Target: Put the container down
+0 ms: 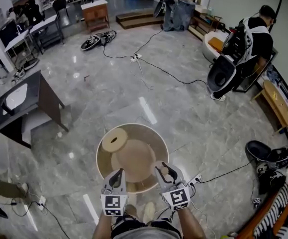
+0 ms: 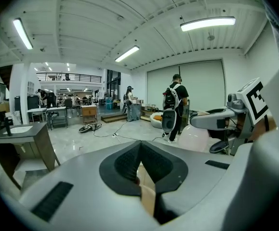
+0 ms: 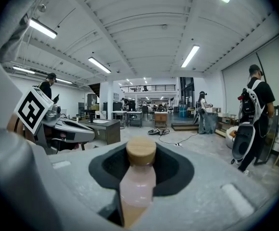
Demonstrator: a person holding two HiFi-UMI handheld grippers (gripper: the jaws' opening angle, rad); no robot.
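The container (image 1: 134, 158) is a pinkish bottle with a round wooden cap (image 1: 115, 140). It lies tilted, with the cap pointing away to the left, above a round tan table with a raised rim (image 1: 159, 138). My right gripper (image 1: 163, 172) is shut on the bottle's lower body. In the right gripper view the bottle (image 3: 138, 184) runs out between the pads to its cap (image 3: 140, 152). My left gripper (image 1: 118, 176) hovers just left of the bottle with its tips together. The left gripper view shows its pads (image 2: 129, 160) meeting, with a tan strip in the gap behind them. The bottle's pink body (image 2: 197, 136) is under the right gripper (image 2: 226, 117).
Grey tiled floor all round. A dark desk with a sink (image 1: 24, 101) stands at left, and cables (image 1: 153, 66) cross the floor ahead. A power strip (image 1: 196, 179) lies near my right side. A person with a backpack (image 1: 253, 39) is at far right, with shoes (image 1: 270, 158) nearby.
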